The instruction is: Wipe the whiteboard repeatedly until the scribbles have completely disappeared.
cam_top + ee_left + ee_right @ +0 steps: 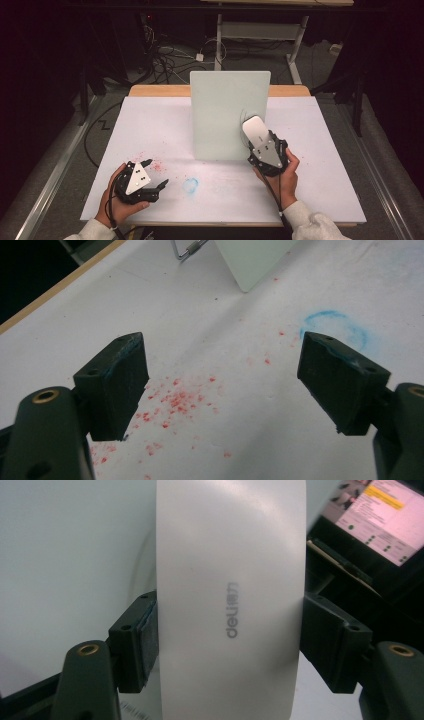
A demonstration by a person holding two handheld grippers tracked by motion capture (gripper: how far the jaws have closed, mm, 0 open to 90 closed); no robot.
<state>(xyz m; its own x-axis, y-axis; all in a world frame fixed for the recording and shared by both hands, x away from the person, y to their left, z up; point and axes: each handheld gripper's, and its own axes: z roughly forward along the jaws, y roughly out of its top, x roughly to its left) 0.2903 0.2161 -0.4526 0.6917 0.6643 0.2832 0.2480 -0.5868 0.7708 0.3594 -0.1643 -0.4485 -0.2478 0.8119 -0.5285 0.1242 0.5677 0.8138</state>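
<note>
Right gripper (227, 630) jaws clamped on white eraser (230, 600) at board (227, 112), left gripper (222, 385) jaws open – over red specks (175, 400).

Left hand (120, 197) at lower left of the high view, wrapped around the black two-jaw left gripper (156, 174) — jaws spread wide, nothing between them, pointing toward frame centre, low over the surface. Right hand (285, 175) at lower right of centre, holding the black right gripper (255, 134) pointing up-frame — jaws clamped on a white eraser (230, 595). Pale sleeves at bottom edge.
</note>
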